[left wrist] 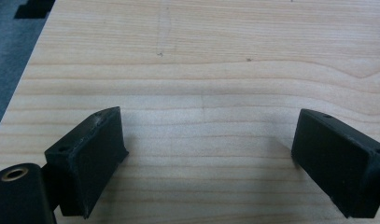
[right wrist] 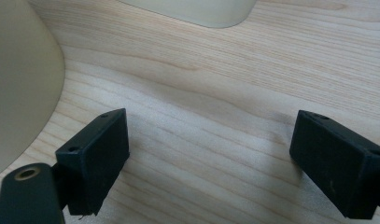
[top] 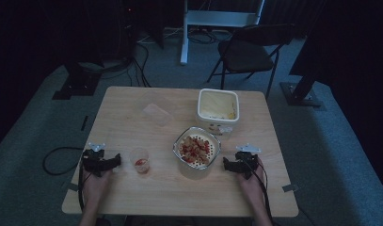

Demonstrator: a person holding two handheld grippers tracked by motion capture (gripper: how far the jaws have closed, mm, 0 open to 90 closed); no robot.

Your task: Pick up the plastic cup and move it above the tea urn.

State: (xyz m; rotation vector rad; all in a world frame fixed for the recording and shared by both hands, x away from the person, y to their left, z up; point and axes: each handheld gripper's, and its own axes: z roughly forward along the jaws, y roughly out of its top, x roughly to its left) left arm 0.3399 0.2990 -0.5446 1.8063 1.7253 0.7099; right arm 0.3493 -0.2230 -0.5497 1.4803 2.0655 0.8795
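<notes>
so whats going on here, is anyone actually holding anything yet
Not yet. A person rests both grippers on the wooden table, jaws open and holding nothing. The left gripper sits beside a small clear cup with something red in it; the right gripper sits beside a round strainer bowl of mixed pieces.

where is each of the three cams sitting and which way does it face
High view: above the person's side, looking forward and down on the table; both forearms, left gripper, right gripper.
Left gripper view: on the left gripper, facing bare wood between its open jaws.
Right gripper view: on the right gripper, jaws open, round bowl and square tub ahead.
Shared: bowl and tub also show from above.
</notes>
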